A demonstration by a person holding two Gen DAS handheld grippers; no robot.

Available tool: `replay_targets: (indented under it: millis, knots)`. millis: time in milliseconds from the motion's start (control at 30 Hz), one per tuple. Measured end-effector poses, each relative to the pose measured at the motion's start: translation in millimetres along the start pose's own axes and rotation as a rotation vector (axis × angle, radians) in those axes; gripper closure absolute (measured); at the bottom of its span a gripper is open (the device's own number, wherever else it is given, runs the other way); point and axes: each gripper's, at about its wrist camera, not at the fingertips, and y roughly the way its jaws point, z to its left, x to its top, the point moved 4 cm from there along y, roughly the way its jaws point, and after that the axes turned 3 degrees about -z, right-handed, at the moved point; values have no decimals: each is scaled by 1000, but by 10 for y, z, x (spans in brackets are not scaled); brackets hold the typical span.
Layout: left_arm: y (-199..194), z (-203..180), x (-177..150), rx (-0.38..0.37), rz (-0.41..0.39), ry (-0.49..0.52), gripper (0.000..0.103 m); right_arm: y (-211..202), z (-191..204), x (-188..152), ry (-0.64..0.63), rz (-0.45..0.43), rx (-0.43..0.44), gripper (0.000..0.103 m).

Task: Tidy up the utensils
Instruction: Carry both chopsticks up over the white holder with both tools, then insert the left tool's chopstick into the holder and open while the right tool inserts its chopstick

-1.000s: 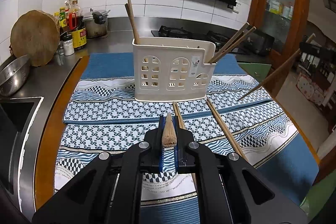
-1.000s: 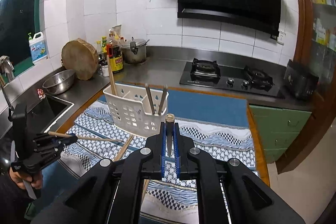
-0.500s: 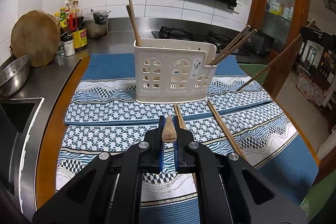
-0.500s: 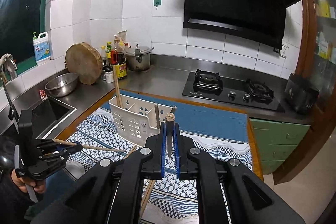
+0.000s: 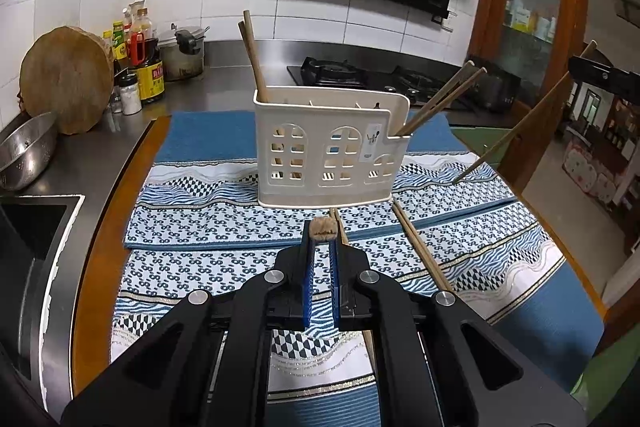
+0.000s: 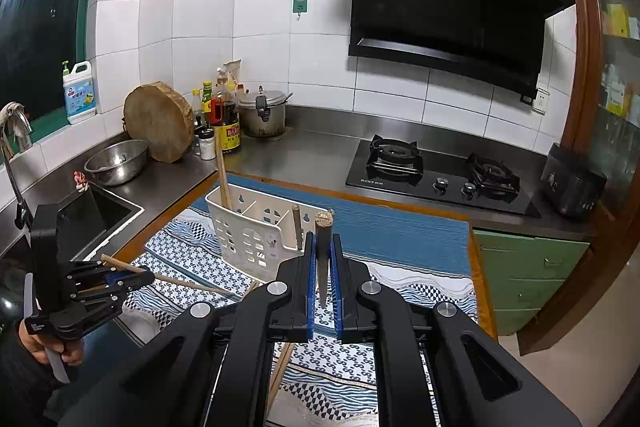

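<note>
A white slotted utensil caddy (image 5: 332, 155) stands on the patterned blue cloth (image 5: 208, 227). Two wooden chopsticks (image 5: 253, 59) lean in its left slot and two more (image 5: 442, 101) in its right slot. My left gripper (image 5: 322, 239) is shut on a chopstick (image 5: 323, 228), seen end-on just in front of the caddy. My right gripper (image 6: 323, 247) is shut on another chopstick (image 6: 323, 227), held above the cloth to the right of the caddy (image 6: 248, 227). From the left wrist view that chopstick (image 5: 520, 125) slants down toward the cloth. Loose chopsticks (image 5: 420, 251) lie on the cloth.
A sink (image 6: 100, 211) and a steel bowl (image 6: 116, 161) are at the left. A round wooden board (image 6: 158, 123), sauce bottles (image 6: 226, 123) and a pot (image 6: 264, 113) line the back wall. A gas hob (image 6: 436, 175) sits behind the cloth. A person's hand (image 6: 44, 341) holds the left gripper (image 6: 140, 277).
The right gripper with its chopstick has lifted slightly, so the caddy sits lower in its view. The left gripper has kept still.
</note>
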Motion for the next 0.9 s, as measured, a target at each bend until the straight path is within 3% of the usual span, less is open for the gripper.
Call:
replay_targets:
  millis: [433, 733, 900]
  knots:
    - [-102, -14, 359, -15, -43, 24, 97, 93, 276, 256, -46, -12, 73, 96]
    - [-439, -35, 1065, -22, -166, 66, 97, 247, 510, 628, -96, -59, 95, 96]
    - [-515, -42, 1448, -9, -220, 83, 97, 420, 489, 817, -100, -74, 65, 96]
